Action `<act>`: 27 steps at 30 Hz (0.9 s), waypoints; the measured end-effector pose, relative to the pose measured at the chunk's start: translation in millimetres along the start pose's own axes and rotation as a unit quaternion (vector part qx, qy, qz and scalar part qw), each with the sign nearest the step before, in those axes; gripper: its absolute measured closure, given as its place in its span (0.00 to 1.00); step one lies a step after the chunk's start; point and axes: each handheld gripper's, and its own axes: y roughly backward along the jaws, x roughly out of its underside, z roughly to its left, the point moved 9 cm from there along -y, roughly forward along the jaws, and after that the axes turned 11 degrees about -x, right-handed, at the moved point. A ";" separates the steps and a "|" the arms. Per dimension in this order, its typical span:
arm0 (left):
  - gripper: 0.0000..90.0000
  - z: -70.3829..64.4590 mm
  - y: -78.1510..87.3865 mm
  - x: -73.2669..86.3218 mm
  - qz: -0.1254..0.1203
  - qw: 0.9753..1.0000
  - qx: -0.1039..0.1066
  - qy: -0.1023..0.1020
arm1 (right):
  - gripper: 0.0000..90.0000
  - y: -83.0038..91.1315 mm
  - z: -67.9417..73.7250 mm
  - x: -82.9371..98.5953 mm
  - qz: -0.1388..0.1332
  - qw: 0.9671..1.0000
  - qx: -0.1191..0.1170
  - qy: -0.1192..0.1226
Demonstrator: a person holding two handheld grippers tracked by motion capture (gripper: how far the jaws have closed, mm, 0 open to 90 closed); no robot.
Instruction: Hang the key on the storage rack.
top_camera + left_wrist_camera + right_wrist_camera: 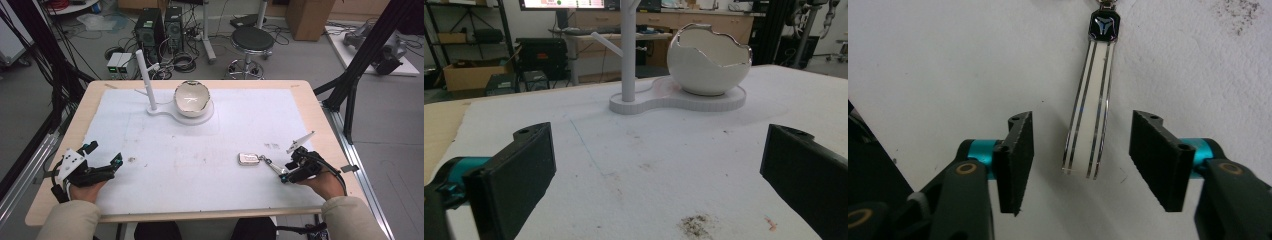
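A keychain lies on the white mat at the front right: a silver fob (248, 159) linked to a white strap (272, 167) (1091, 107) with dark stripes and a black emblem. My right gripper (283, 173) (1080, 160) is open, its jaws standing either side of the strap's free end without touching it. At the front left, my left gripper (118, 161) (656, 170) is open wide over bare mat with nothing between its jaws. A white stand (162, 111) (659, 102) at the back carries an upright peg (145, 77) (628, 50) and an eggshell-shaped bowl (191, 98) (709, 57).
The white mat (200, 145) covers most of the wooden table (320, 130). A dark smudge (696, 225) (132, 160) marks the mat just ahead of the left gripper. Beyond the table stand a stool (251, 41) and computer towers (149, 30) amid cables.
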 end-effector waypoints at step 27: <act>0.02 1.6 -2.4 -3.2 0.016 1.000 0.015 -0.012 | 0.82 10.5 8.9 -25.8 -0.031 0.999 -0.007 0.030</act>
